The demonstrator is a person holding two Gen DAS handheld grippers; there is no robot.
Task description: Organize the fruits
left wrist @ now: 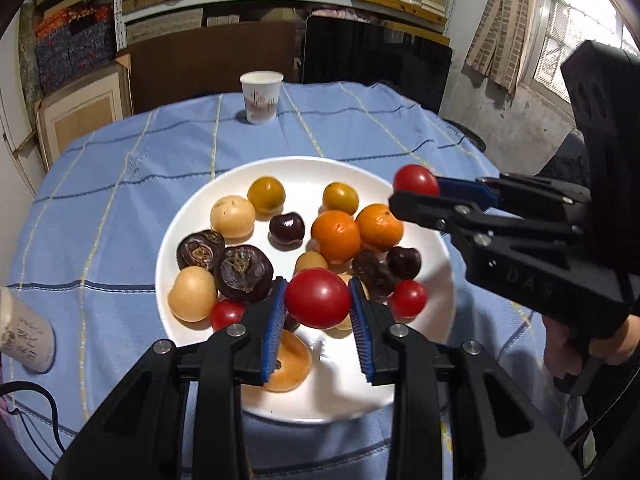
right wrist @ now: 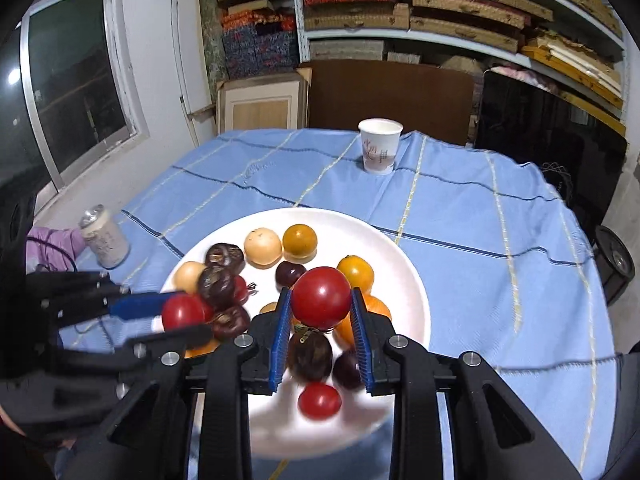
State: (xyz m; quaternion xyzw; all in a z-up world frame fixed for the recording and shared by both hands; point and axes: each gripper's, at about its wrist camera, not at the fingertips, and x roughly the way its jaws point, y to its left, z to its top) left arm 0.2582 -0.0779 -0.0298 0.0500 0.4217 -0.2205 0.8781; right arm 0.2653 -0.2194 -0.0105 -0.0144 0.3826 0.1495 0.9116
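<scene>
we are early in the sorting, by our reading. closest to us, our left tongs point(left wrist: 318, 300) are clamped on a red tomato point(left wrist: 318, 298), its blue pads pressing either side. our right tongs point(right wrist: 321, 300) grip a second red tomato point(right wrist: 321, 293) the same way. both fruits hang clear above the white plate point(left wrist: 340, 392), so two pieces are lifted and none looks set down anywhere yet.

just beneath and beyond the left tongs the plate holds nearly everything: two more small red tomatoes point(left wrist: 408, 298), dark wrinkled fruits point(left wrist: 242, 274), pale round ones point(left wrist: 192, 294), two oranges point(left wrist: 336, 236), dark cherries point(left wrist: 287, 229) and two yellow-orange fruits point(left wrist: 266, 195) at the far rim. a flat orange piece point(left wrist: 294, 364) lies under the left pad.

out to the left tongs' left side a paper cup point(left wrist: 26, 332) lies near the table edge. farthest ahead of both tongs stands an upright paper cup point(left wrist: 262, 96) on the blue checked cloth point(left wrist: 120, 184). we guess the cups are the targets, though nothing shows that. most sorting remains.
</scene>
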